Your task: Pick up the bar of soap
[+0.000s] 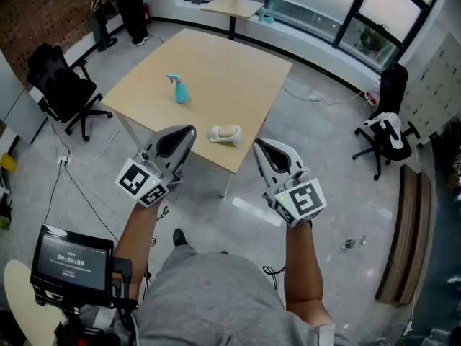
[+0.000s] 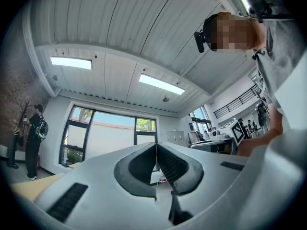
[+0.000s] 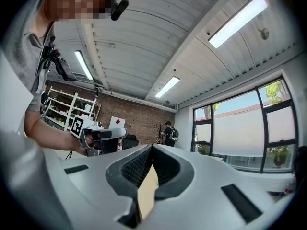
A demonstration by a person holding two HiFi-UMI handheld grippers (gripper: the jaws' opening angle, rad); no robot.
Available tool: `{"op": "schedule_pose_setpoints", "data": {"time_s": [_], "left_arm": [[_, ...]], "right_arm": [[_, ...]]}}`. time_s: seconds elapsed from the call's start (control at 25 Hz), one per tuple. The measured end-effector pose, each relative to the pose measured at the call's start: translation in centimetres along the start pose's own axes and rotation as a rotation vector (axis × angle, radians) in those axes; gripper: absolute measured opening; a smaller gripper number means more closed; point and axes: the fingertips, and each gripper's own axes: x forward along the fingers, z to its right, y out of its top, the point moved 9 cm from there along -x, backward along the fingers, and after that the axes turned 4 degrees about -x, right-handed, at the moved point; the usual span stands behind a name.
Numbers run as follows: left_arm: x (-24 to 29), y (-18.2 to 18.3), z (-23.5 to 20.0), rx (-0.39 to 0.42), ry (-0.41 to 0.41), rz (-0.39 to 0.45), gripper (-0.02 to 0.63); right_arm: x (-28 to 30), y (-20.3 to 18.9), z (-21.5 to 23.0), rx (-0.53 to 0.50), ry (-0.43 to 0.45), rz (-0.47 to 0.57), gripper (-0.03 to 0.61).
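Ahead, the bar of soap (image 1: 225, 134) lies between shut hand-held grippers, left (image 1: 187, 132) and right (image 1: 260, 145).

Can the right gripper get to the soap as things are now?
Probably yes. The soap lies near the front edge of the table, with nothing between it and the right gripper; the spray bottle stands farther back. The fingers are shut, so they must open first.

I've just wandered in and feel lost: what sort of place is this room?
Probably an office or lab workspace. A black wheeled office chair stands on the grey floor, a pale wooden square table sits in the middle, and tall dark-framed windows line one wall.
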Motion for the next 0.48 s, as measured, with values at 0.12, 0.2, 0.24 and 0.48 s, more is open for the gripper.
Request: {"op": "schedule_pose_setpoints", "data": {"time_s": [0.12,0.2,0.24,0.48], "left_arm": [[0.63,0.00,-0.25,0.003,-0.012,0.003,0.006],[0.62,-0.16,-0.18,0.000,-0.013,-0.001,0.006],[0.57,-0.23,-0.12,-0.001,-0.014,-0.003,0.006],[0.52,-0.48,0.16,-0.003,-0.023,-0.015,0.006]], "right_arm": [[0.26,0.37,0.50,-0.019,-0.015,0.044,0.006],[0.12,0.15,0.46,-0.013,-0.015,0.029,0.006],[-0.01,-0.02,0.38,-0.006,-0.013,0.011,0.006],[-0.39,-0.20,0.42,0.003,-0.021,-0.005,0.006]]}}
